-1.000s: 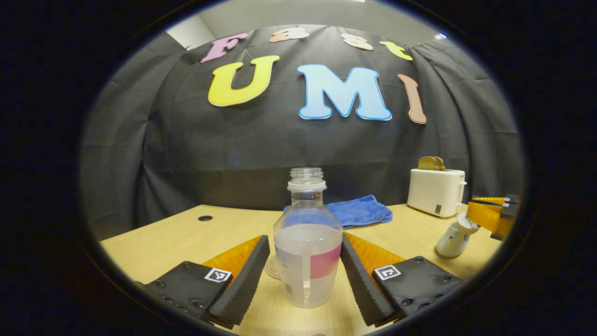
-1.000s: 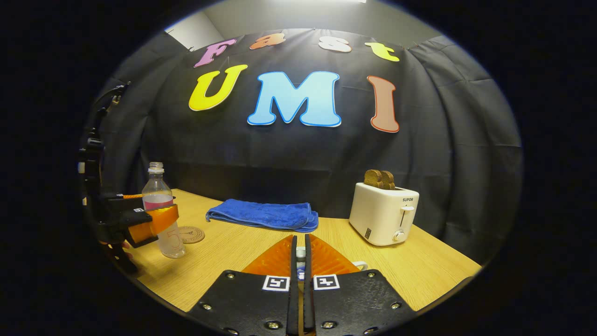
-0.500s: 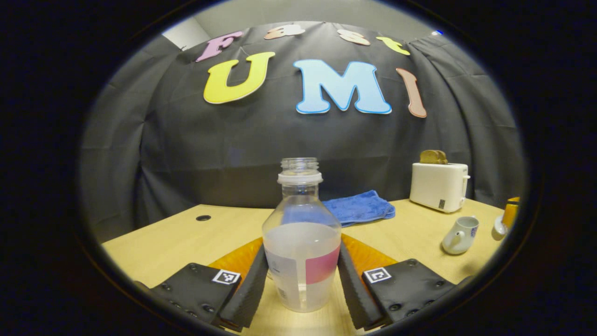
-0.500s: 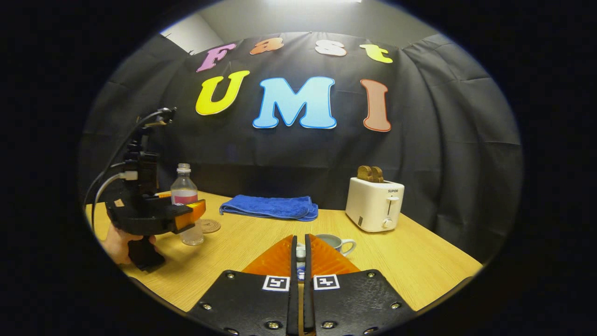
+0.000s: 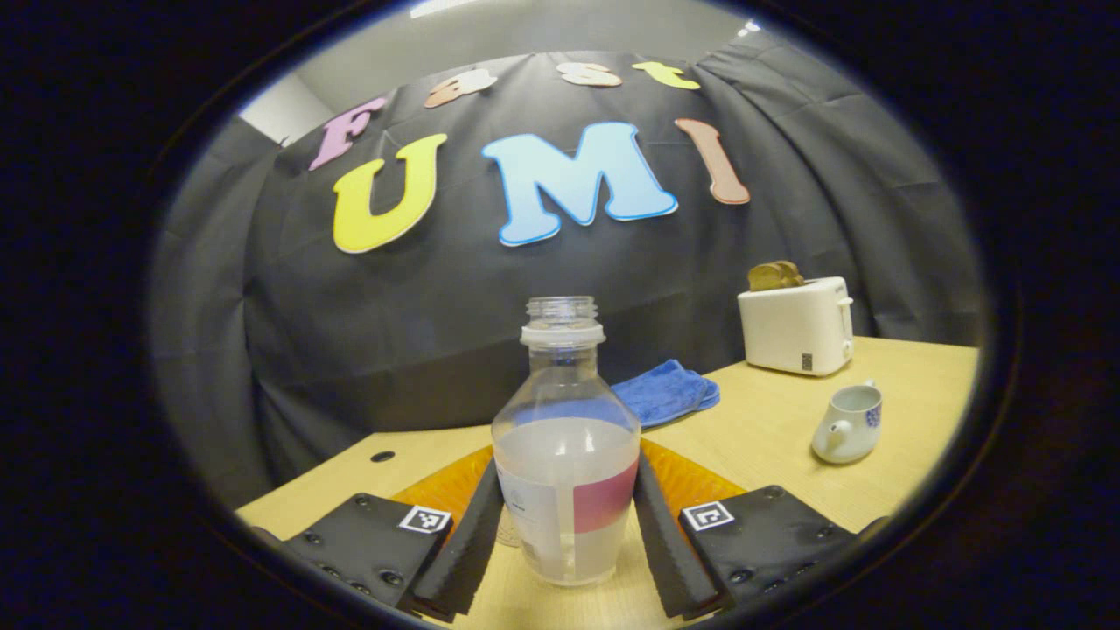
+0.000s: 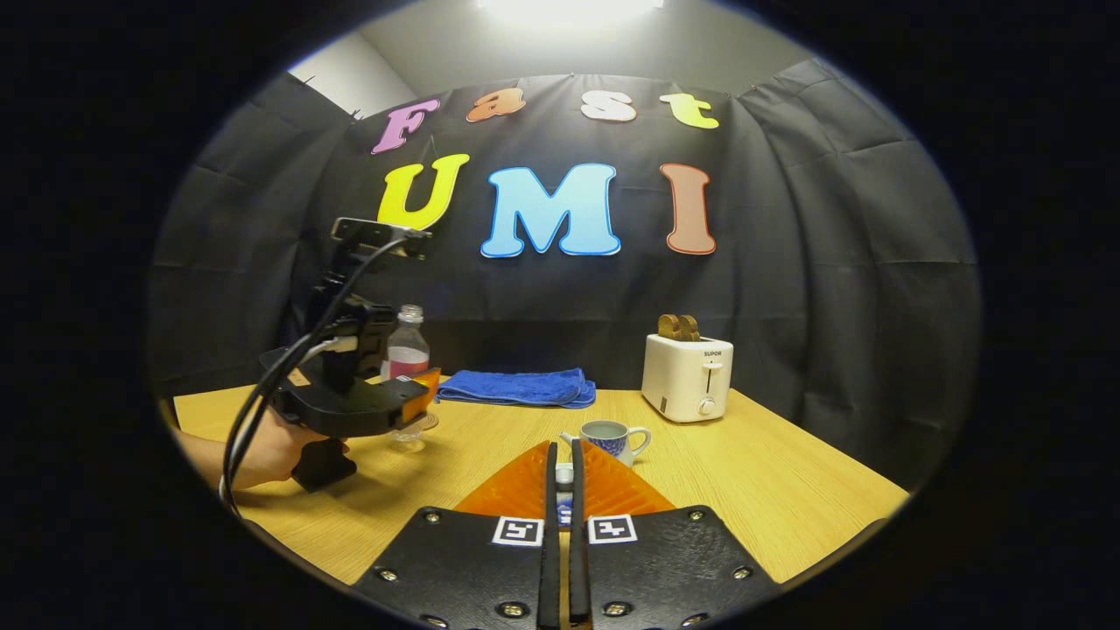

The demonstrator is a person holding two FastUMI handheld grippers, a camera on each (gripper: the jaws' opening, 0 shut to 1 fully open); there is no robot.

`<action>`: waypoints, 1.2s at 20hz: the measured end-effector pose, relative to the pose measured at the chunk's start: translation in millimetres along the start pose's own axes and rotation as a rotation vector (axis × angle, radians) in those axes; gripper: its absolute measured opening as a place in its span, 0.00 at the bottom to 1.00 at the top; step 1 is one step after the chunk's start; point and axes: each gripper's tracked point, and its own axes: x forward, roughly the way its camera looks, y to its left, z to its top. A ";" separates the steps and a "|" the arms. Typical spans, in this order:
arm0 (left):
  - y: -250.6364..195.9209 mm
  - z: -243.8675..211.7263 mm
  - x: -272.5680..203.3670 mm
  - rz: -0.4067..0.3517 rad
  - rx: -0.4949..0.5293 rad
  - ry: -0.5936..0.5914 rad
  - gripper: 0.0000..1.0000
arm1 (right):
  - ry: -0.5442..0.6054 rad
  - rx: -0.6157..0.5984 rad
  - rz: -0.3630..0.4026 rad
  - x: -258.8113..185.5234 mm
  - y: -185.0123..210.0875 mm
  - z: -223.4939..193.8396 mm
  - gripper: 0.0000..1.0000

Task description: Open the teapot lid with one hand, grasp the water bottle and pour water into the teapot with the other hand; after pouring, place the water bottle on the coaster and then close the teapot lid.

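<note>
A clear water bottle [image 5: 564,477], uncapped and about half full, stands upright between my left gripper's [image 5: 567,490] fingers, which press on both its sides. The white teapot [image 5: 844,424] sits lidless on the table to the right. In the right gripper view, my right gripper [image 6: 561,455] is shut on the small white teapot lid [image 6: 564,475], held up and back from the open teapot [image 6: 610,437]. The left gripper [image 6: 418,394], a hand [image 6: 262,451] and the bottle [image 6: 405,354] are at the left. A sliver of coaster [image 5: 506,528] peeks from behind the bottle.
A white toaster [image 6: 687,378] with bread slices stands at the back right of the wooden table [image 6: 787,490]. A folded blue towel [image 6: 516,387] lies along the back, between bottle and toaster. A cable hole [image 5: 382,456] is at the table's far left.
My left gripper's fingers closed onto the bottle, and its view has since tilted. The right gripper drew the lid up and away, so the open teapot now shows ahead of it.
</note>
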 end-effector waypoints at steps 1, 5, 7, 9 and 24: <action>-5.6 4.0 0.9 -0.010 0.018 -0.003 0.86 | -0.001 0.001 0.002 -3.5 0.6 0.2 0.04; -27.5 7.4 5.5 -0.043 0.135 0.002 0.86 | -0.002 0.013 0.006 -17.3 1.6 -3.7 0.04; -37.4 2.3 7.5 -0.059 0.216 0.016 0.86 | 0.012 0.021 0.019 -21.9 5.3 -8.7 0.04; -43.2 1.4 11.9 -0.066 0.294 0.028 0.87 | 0.026 0.019 0.036 -25.7 8.4 -12.8 0.04; -102.9 -3.6 39.2 -0.146 0.881 0.033 0.87 | 0.026 0.067 0.007 -44.2 -5.0 -28.6 0.05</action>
